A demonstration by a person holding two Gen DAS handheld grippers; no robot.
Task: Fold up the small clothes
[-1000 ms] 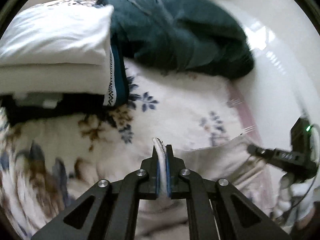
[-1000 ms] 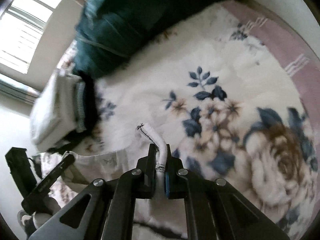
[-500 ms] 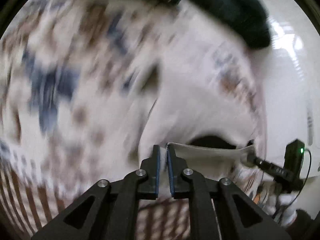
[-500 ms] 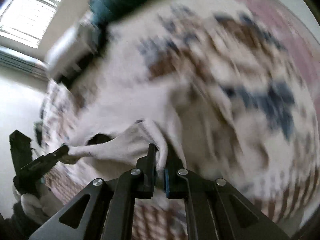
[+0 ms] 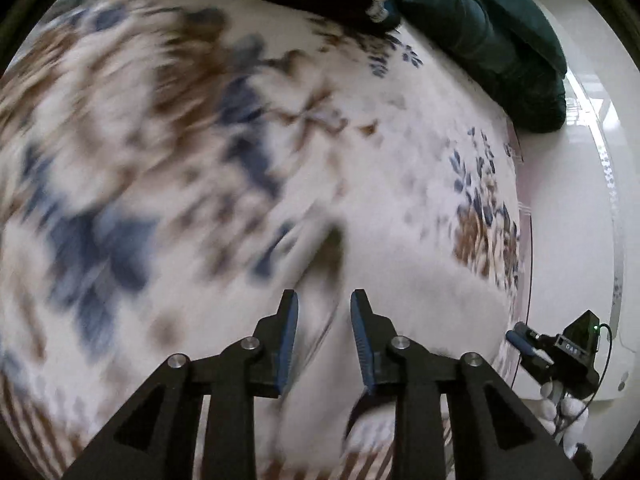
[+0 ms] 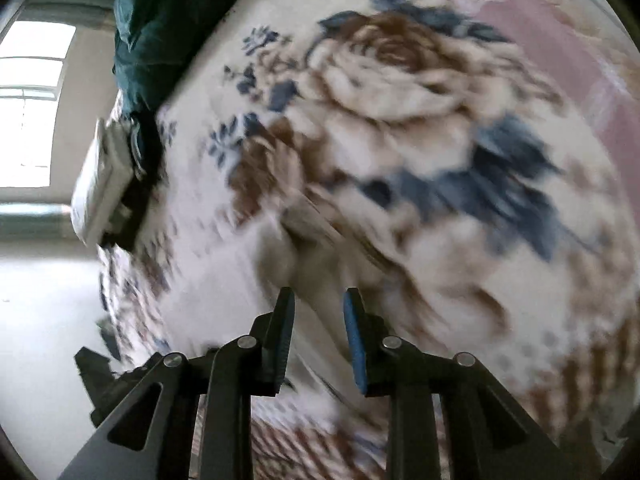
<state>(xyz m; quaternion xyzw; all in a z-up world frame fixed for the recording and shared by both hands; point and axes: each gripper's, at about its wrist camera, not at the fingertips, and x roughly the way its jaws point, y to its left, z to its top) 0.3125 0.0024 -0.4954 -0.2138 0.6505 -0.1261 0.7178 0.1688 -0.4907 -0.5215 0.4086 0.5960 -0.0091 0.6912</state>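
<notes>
both grippers have their jaws apart and hold nothing. the left gripper (image 5: 324, 300) hovers over the pale garment (image 5: 420, 312), which lies blurred on the floral blanket (image 5: 168, 168), on the side away from the teal bedding (image 5: 492, 36). the right gripper (image 6: 319, 298) hangs over the same garment (image 6: 240, 276). the step looks like letting go after a fold; lifting straight up, jaws wide, should avoid snagging the cloth. smoothing the crease next would help.
</notes>
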